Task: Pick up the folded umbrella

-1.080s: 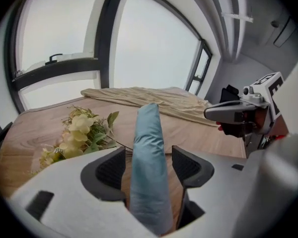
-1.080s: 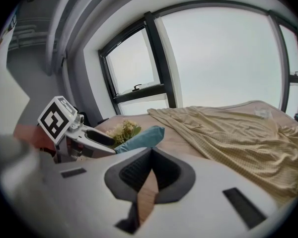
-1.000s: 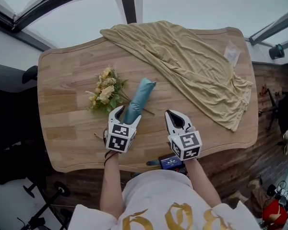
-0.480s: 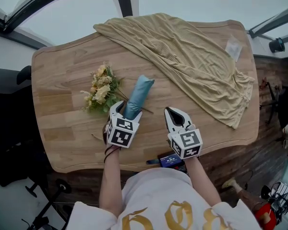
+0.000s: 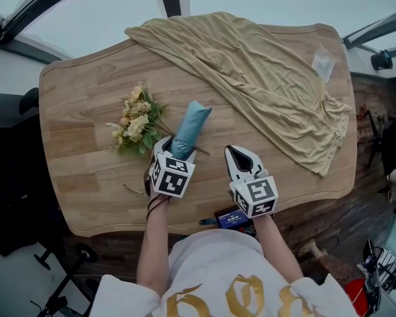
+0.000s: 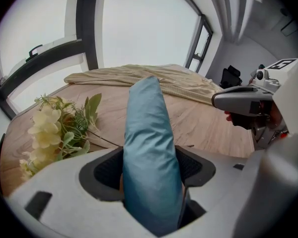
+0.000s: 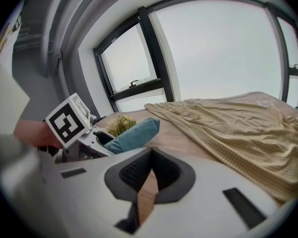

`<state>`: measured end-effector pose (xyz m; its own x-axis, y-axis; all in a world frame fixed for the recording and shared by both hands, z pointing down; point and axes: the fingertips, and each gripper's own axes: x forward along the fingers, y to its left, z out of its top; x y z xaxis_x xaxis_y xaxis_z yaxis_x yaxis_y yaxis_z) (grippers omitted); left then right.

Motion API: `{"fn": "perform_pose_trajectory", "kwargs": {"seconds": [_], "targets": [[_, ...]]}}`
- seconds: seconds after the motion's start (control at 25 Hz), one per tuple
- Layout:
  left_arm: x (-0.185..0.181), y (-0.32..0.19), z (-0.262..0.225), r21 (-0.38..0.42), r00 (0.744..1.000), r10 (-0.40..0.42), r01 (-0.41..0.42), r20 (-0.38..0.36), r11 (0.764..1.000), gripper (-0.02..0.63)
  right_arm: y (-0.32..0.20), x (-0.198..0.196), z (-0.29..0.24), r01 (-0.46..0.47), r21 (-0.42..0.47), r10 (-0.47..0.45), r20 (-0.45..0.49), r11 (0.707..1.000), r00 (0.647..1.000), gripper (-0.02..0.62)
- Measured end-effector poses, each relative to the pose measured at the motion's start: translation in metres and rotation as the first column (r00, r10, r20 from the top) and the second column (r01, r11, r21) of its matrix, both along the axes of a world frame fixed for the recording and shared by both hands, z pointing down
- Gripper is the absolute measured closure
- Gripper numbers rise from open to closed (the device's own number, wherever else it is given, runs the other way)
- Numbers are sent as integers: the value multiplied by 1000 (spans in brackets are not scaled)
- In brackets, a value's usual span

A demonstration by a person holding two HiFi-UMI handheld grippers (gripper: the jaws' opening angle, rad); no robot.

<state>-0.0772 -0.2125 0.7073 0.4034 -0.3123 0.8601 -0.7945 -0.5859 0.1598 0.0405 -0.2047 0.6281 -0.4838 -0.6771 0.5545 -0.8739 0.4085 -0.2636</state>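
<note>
The folded umbrella (image 5: 188, 129) lay on the wooden table (image 5: 79, 144), its near end between the left gripper's (image 5: 173, 150) jaws, which had just been opening and stood apart. The right gripper (image 5: 236, 154) was clenched on nothing, just beside it. Flowers (image 5: 135, 123) touched the umbrella's left, a tan cloth (image 5: 264, 84) draped the far right corner, and bare wood ran to the left and near edges.

1. The whole wooden table (image 5: 79, 111) is taken steeply from above in the head view.
2. The left gripper view is set low, close along the folded umbrella (image 6: 149, 148).
3. The beige cloth (image 7: 238, 133), at the right gripper view's right, is shared by all 3.
</note>
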Motion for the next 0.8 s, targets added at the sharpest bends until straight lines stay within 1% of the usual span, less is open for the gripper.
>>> {"fn": "perform_pose_trajectory", "kwargs": {"seconds": [0.12, 0.24, 0.4, 0.8], "targets": [[0, 0, 1, -6, 1000, -6, 6, 15, 1000, 289, 0, 2, 1, -2, -5, 2, -2, 1000, 1000, 584], [0, 1, 2, -12, 999, -19, 19, 29, 1000, 305, -1, 2, 2, 3, -7, -3, 3, 1000, 1000, 586], [-1, 1, 2, -3, 999, -20, 20, 40, 1000, 314, 0, 1, 2, 6, -11, -6, 3, 1000, 1000, 584], [-1, 1, 2, 29, 999, -43, 42, 32, 999, 318, 4, 8, -2, -3, -1, 3, 4, 1000, 1000, 585]]}}
